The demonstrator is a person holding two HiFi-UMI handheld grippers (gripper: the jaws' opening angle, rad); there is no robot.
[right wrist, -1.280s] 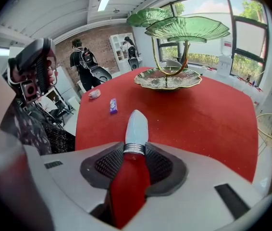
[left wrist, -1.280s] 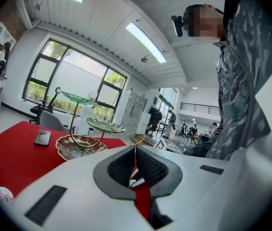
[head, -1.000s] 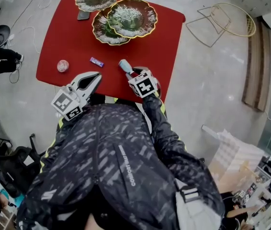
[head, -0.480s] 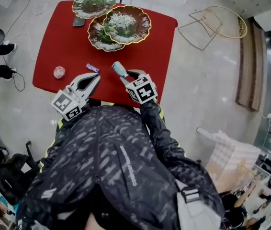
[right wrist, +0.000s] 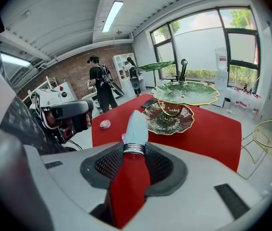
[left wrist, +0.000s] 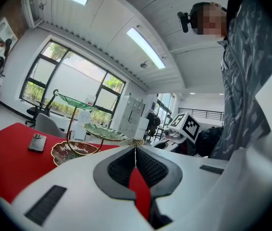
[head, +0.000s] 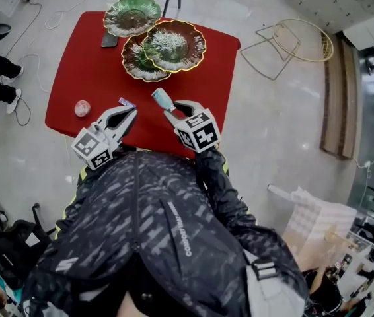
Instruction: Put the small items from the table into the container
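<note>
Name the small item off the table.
The pale blue bulb-shaped item, gripped by the right claw; the pink round item and purple wrapper lie on the red table.

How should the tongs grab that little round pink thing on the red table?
Grip the round pink thing across its middle, coming straight down from above. It lies low and alone on the red table, so its sides are free. Open the shut left tongs first.

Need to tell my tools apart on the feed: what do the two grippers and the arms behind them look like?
Both the left gripper and right gripper have white plastic shells with dark grey, mesh-textured pads. Each carries a white cube with black square markers. The sleeves are dark with a grey pattern and yellow-green trim.
</note>
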